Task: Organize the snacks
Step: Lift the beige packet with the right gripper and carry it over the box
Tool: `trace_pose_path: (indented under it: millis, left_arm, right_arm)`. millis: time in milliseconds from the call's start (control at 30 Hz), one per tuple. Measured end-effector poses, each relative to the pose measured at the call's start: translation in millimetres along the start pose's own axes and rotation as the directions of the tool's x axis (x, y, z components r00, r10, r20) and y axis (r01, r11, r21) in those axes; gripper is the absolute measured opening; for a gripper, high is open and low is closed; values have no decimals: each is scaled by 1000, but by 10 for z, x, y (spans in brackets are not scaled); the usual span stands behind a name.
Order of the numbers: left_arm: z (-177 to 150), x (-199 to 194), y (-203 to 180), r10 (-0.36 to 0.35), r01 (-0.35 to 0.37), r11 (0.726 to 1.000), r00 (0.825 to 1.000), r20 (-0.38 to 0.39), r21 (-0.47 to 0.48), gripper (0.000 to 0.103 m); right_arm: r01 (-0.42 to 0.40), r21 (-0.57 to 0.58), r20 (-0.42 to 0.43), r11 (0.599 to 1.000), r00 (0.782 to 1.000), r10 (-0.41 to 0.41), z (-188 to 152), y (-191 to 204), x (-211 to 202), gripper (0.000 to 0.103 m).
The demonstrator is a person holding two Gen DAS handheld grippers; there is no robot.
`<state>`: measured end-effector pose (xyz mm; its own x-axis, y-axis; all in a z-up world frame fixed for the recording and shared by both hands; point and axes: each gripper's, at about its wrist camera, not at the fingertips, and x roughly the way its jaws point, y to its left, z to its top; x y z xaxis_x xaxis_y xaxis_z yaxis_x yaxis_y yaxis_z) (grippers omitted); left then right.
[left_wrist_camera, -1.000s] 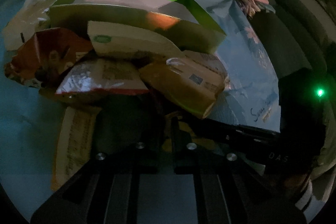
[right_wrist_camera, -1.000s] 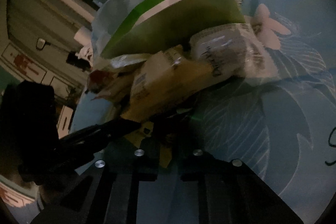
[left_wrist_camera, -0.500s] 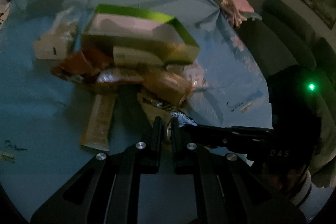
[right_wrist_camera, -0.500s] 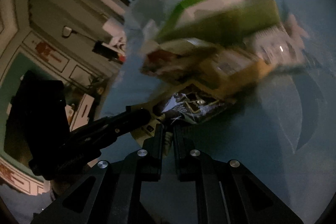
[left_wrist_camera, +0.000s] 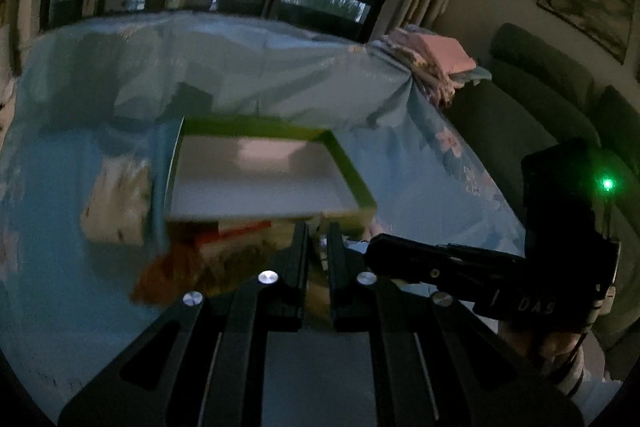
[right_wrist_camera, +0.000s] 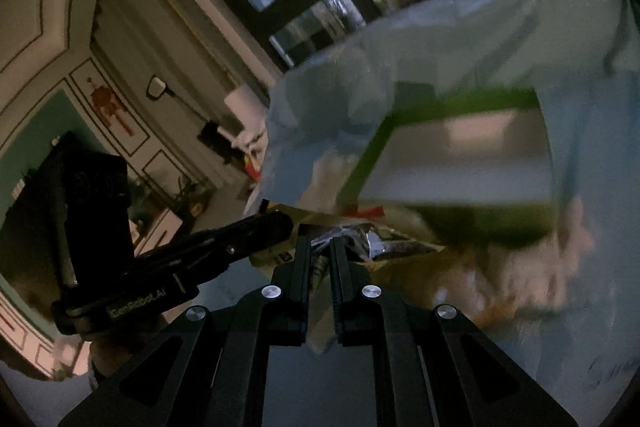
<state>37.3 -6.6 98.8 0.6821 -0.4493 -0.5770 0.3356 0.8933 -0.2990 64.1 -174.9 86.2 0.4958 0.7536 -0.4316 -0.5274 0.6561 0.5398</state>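
Gripping one crinkly snack packet (right_wrist_camera: 360,247) between them, both tools — left tool (left_wrist_camera: 318,239) & right tool (right_wrist_camera: 320,251) — were clamped on it just before the green box (left_wrist_camera: 260,171), w/ next move prob. carrying it over the rim, then letting go.

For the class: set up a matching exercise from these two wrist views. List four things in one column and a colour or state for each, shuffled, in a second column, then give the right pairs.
Things
1. box
2. tablecloth
3. right tongs
4. folded cloth

Descriptions
A. pink, at the table's far corner
B. shut on a crinkly snack packet
C. green rim, pale inside
D. light blue, covers the table

Pairs: 1-C, 2-D, 3-B, 4-A
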Motion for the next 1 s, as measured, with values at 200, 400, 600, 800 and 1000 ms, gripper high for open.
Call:
trace_pose_path:
  millis: [200,400,600,800,1000]
  left_arm:
    - [402,398,111,-59,59,998,998,-7,-18,9]
    - [582,671,114,-73,72,997,997,-15,-22,5]
    - [210,608,322,2,-4,1000,995,-102,-23,10]
    - [-499,283,615,40,-66,992,973,-227,-106,31]
    - [-1130,96,678,-5,-75,968,948,-320,-238,50]
  right_arm:
    - [17,-12,29,1000,999,-16,372,-204,120,11]
    - [40,-11,37,999,999,-40,579,-316,243,9]
    - [92,-20,-160,996,983,-94,116,-338,482,11]
    - [42,48,-321,998,947,-24,-505,-283,532,57]
    - [76,40,-392,996,918,-54,-830,-321,579,62]
